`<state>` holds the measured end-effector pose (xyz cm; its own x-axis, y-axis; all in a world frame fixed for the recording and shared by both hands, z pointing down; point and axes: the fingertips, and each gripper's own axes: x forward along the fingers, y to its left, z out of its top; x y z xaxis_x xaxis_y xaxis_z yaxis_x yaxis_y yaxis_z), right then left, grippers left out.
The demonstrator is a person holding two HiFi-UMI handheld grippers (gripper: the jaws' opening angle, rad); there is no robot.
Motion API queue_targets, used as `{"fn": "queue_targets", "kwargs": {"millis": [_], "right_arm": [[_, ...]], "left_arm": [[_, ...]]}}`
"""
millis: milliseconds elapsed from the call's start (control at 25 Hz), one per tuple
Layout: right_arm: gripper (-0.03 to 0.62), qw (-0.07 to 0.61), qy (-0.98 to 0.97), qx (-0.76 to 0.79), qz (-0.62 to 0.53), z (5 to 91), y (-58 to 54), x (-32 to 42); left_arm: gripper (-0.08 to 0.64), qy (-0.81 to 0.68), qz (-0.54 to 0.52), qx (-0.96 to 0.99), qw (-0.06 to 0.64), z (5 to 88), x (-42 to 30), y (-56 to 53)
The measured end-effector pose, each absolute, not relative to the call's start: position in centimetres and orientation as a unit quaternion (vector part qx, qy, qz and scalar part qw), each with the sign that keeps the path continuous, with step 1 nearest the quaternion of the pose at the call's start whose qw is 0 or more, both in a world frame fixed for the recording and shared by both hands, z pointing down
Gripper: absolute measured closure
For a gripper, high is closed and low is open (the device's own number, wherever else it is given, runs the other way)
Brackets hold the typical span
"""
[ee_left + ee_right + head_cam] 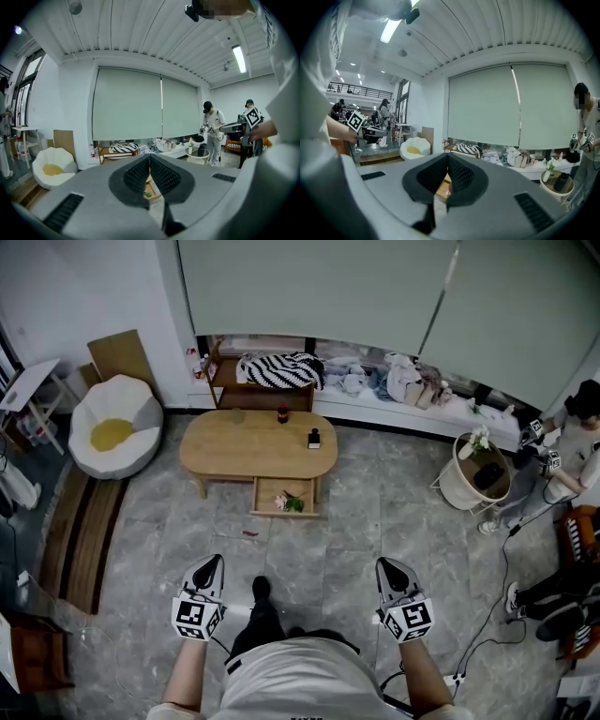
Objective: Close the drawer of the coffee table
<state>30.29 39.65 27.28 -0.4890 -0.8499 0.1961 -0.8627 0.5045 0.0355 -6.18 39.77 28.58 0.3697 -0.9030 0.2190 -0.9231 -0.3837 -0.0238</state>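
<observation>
At the near side of the desk, the drawer stands pulled open, well apart from the left claw and right claw, both pressed together on nothing: the approach seems in hand, and next a claw must reach and push its front.

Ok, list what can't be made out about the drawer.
- Drawer contents: head view, too small to name.
- Drawer front: head view, too small to show a handle.
- Most of the drawer: left gripper view, behind the jaws.
- Table: right gripper view, nearly all behind the jaws.
</observation>
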Motion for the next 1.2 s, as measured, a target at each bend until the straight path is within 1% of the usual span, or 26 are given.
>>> {"fn": "queue_targets", "kwargs": {"millis": [400, 880, 1200], "right_arm": [[0.575, 0.106, -0.851, 0.513, 0.039, 27.3, 33.5, 27.5], [0.575, 0.120, -0.831, 0.540, 0.057, 27.3, 26.1, 22.2], [0.574, 0.135, -0.818, 0.558, 0.040, 27.0, 21.2, 19.1]], "left_arm": [[0.538, -0.541, 0.093, 0.834, 0.065, 29.1, -9.4, 32.3], [0.538, -0.518, 0.106, 0.846, 0.071, 29.1, -14.6, 21.7], [0.538, -0.490, 0.120, 0.861, 0.066, 29.9, -17.6, 14.8]]}}
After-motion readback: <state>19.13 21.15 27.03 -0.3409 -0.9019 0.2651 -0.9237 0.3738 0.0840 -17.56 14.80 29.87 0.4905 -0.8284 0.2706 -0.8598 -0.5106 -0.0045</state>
